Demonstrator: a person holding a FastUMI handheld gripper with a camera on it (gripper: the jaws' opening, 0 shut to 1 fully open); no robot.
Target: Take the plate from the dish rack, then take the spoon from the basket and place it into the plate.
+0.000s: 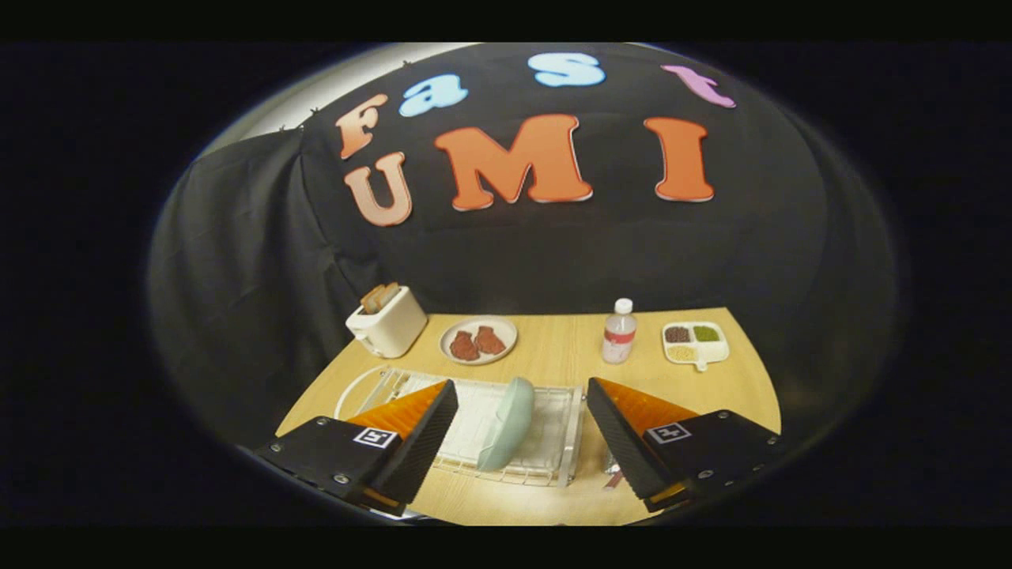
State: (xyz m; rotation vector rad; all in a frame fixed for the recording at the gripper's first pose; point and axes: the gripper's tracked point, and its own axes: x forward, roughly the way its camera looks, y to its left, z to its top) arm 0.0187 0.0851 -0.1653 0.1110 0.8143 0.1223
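The gripper (pixel 522 427) has its jaws spread wide and released at the lower middle of the frame. Between them the pale green plate (pixel 506 423) stands on edge in the wire dish rack (pixel 553 442), untouched, on the wooden surface (pixel 553 348).

Pale green plate (pixel 506 423), white dish rack (pixel 545 442)

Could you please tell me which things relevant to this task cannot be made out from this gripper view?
- Spoon and basket: something small sits behind the right finger of the open tongs; the finger hides it, so I cannot identify it.
- Dish rack: its left end is covered by the left finger.
- Plate: standing on edge in the rack, so its face is not visible.
- White ring beside the rack: partly hidden, unidentifiable.
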